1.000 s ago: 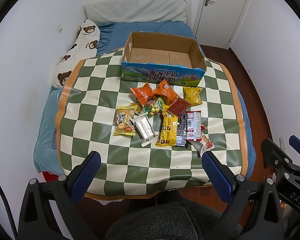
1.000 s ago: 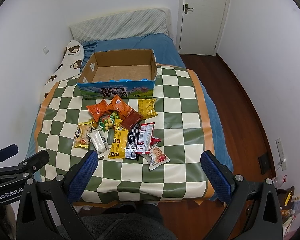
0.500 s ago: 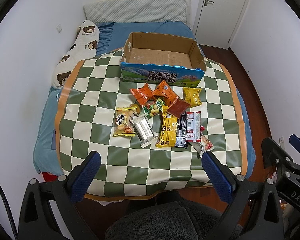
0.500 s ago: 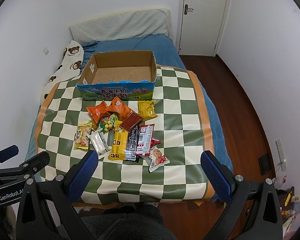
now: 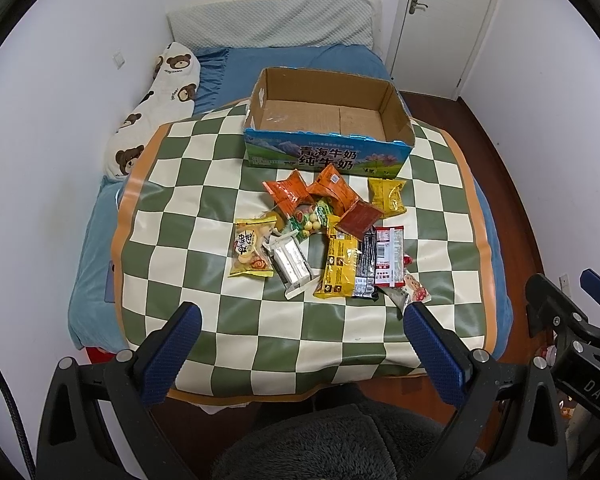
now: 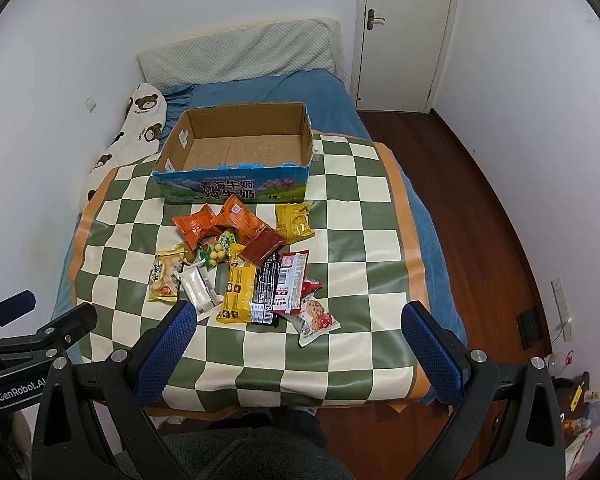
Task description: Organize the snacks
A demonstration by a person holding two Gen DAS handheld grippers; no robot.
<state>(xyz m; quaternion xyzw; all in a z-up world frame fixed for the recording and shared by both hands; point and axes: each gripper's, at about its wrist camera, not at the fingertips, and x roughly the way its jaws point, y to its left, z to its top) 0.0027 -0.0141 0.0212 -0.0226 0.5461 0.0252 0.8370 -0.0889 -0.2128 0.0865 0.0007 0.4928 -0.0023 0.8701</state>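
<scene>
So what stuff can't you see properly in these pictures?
- Green snack bag: both views, half buried under the orange packets.
- Cookie packet: left view, blue finger covers its corner.
- Small print on the wrappers: too tiny.
- Cardboard box back side: faces away.

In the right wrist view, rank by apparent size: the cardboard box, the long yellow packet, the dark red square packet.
Largest to smallest, as they look:
1. cardboard box
2. long yellow packet
3. dark red square packet
The yellow packet lies nearer the camera, which flatters it.

Checkered mat (image 5: pixel 180 216) carries snack packets (image 5: pixel 324 240) and carton (image 5: pixel 328 120).
</scene>
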